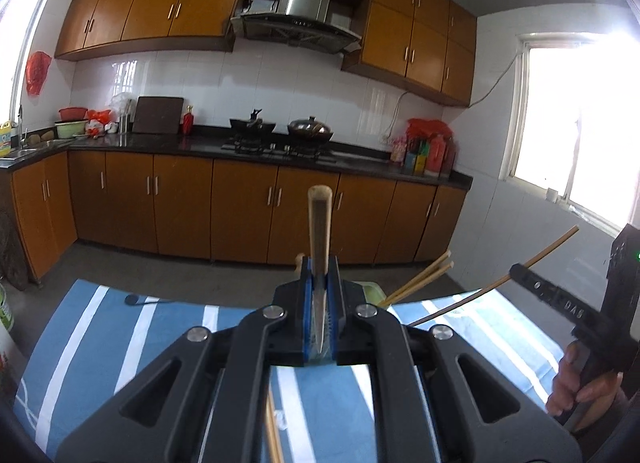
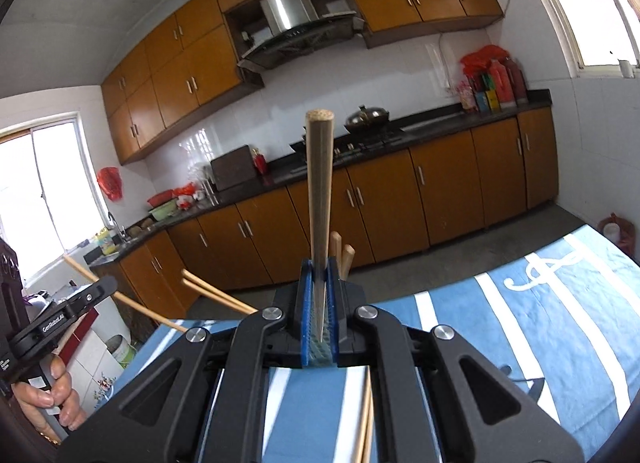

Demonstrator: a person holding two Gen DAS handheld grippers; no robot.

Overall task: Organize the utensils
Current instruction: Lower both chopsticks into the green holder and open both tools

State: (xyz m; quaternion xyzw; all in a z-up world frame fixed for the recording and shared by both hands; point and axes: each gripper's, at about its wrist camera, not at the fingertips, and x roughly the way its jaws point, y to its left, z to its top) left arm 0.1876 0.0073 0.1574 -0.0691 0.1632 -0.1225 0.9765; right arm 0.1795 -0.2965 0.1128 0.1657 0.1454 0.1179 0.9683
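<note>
My left gripper is shut on a wooden chopstick that points forward and up from between its blue pads. My right gripper is shut on another wooden chopstick held the same way. In the left wrist view the right gripper shows at the right with its chopstick slanting across. Two more chopsticks stick up behind my left gripper from something pale green that is mostly hidden. They also show in the right wrist view. Loose chopsticks lie on the cloth under the right gripper.
A blue cloth with white stripes covers the table under both grippers. A dark spoon lies on it at the far left. Beyond are the floor, the wooden kitchen cabinets and the counter with a stove.
</note>
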